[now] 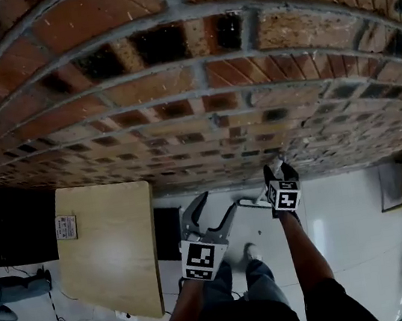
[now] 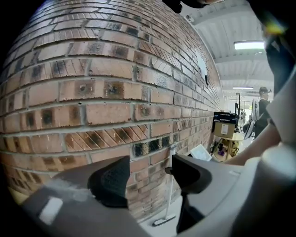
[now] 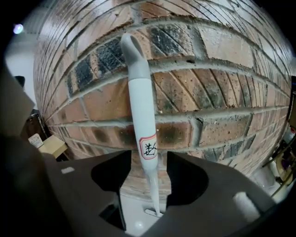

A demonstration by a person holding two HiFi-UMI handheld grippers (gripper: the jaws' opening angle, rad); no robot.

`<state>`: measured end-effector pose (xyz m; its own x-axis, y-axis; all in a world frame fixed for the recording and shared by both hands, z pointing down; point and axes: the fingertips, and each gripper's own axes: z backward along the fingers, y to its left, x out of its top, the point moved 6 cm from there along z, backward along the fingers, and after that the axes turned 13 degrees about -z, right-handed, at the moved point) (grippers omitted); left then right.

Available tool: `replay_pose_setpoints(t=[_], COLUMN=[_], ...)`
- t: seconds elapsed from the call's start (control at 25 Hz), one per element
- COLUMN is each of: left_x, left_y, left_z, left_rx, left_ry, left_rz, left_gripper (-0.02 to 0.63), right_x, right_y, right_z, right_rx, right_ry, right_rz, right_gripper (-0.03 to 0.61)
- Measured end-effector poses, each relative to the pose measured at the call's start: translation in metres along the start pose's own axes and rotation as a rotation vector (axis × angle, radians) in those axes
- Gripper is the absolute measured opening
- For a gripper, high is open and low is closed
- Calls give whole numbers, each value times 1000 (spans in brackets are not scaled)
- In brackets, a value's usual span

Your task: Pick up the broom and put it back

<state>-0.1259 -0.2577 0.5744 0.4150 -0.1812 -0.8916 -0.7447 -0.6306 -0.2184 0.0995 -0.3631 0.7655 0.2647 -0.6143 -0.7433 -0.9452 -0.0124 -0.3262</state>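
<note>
Broom point(image 3: 141, 115): upright, leaning on the brick wall point(image 3: 217, 92), head on the floor point(image 1: 346, 216) at the wall's foot. Grey cap on top, paper label point(image 3: 148, 147) lower on the grip.
Right tongs point(image 3: 149, 159): apart, one side either flank of the handle at the label. A sliver of gap shows each side, so nothing is clamped.
Left tongs point(image 2: 150, 176): apart and empty, held back from the wall, with the broom in sight beyond them.
Risk, knock: the handle only leans on the wall. If one side of the tongs lands first, it would likely shove the handle along the bricks and topple it.
Risk, slip: the grip looks smooth and narrows just below the label. A light clamp there may let it slide down.
Risk, swing: held this near the top, the head could swing and strike the wall on lifting.
</note>
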Motion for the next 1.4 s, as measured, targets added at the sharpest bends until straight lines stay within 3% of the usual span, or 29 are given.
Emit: replay_pose_setpoints(t=[0.08,0.12,0.52,0.68,0.92,1.16,1.4], left_x=[0,0,16,24,50,84,116], left_y=[2,2,-4,-5,5,26,51], left_z=[3,3,14,27,51,93,130], left_rx=[7,9,-1,3,36,123,228], left_ry=[-2,-4,-54,-82,-157,-211,-342], left_rz=[4,5,-11,-15,-30,-37,25], left_gripper=[285,285,285,285,285,285,285], right_x=[1,1,-38,-41,0,69,131], right_y=[2,2,29,38,71,112,146], right_z=[0,1,70,112,178,248,304], right_rx=[0,-2,-14,-23,6,49,116], right_ry=[-2,-2,66,45,-77,-283,-493], right_rz=[3,8,68,121,130,184,149], right_gripper=[194,113,109,107,107,107,107])
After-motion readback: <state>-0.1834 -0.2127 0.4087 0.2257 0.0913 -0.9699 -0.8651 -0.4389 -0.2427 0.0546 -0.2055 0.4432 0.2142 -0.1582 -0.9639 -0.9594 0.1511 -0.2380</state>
